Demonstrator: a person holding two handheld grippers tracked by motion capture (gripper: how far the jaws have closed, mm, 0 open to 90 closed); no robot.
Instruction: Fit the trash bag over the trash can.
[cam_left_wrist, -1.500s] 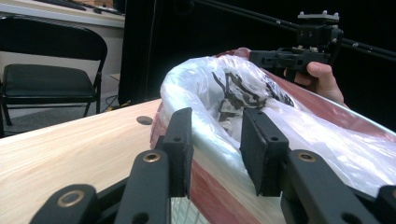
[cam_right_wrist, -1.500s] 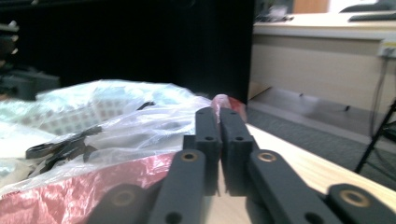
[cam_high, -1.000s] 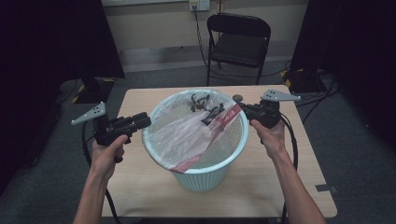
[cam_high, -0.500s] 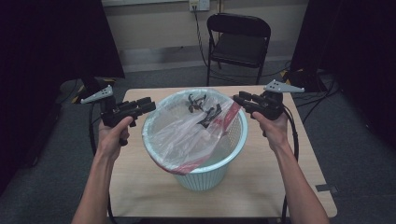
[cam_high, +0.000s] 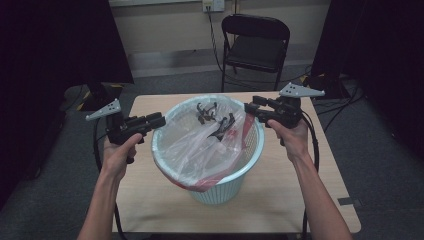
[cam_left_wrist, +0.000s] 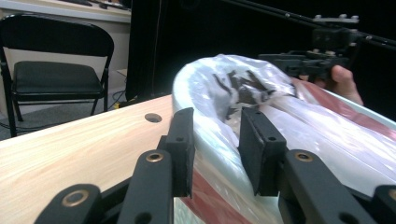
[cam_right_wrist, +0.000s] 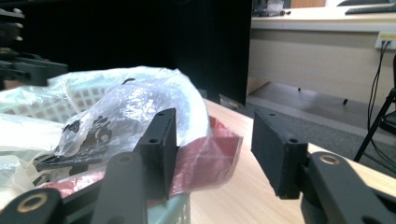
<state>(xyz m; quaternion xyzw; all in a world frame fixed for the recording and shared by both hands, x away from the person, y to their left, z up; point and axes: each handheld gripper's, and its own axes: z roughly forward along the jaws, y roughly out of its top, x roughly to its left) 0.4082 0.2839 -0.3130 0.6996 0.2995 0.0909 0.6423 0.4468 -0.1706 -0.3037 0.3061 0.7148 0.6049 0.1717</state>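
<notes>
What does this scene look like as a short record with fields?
Setting: wooden table, folding chair behind it
Main item: pale blue basket lined with a clear plastic bag with a red edge
Left tongs: at the basket's left rim, bag film between the jaws, not pinched
Right tongs: at the right rim, open, red bag edge between the jaws

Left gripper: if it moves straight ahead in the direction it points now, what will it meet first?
Most likely the plastic bag folded over the basket's rim: the left gripper already straddles it with jaws apart. Beyond lies the bag's hollow, though depth is hard to judge.
</notes>
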